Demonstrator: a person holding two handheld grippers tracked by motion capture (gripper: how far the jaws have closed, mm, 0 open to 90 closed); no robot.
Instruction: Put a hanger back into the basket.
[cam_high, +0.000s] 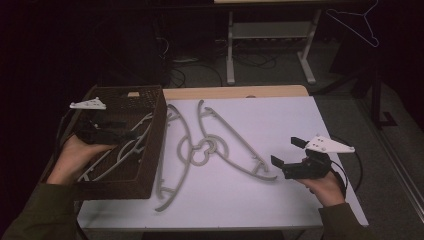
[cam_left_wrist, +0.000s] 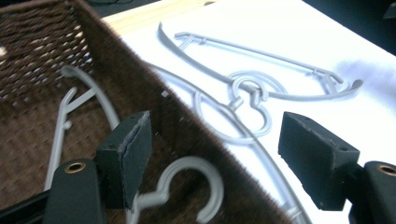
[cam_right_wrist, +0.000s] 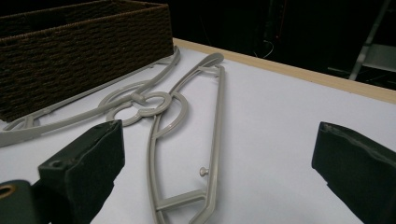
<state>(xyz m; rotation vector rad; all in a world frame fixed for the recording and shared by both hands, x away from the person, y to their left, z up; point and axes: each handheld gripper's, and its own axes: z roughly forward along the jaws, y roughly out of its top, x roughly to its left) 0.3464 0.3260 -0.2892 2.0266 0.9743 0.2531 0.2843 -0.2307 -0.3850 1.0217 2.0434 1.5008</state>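
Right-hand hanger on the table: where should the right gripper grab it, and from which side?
Take the right-hand hanger by its lower arm end, the part nearest the right gripper, coming from the right with the fingers astride the thin bar. It lies flat on the table, so the bar is probably the easiest pinch. Its hook ring is linked with the left hanger, so expect that to drag.

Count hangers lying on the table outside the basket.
2: one hanger beside the basket wall, another hanger mid-table, their hooks overlapping. More lie inside the basket.
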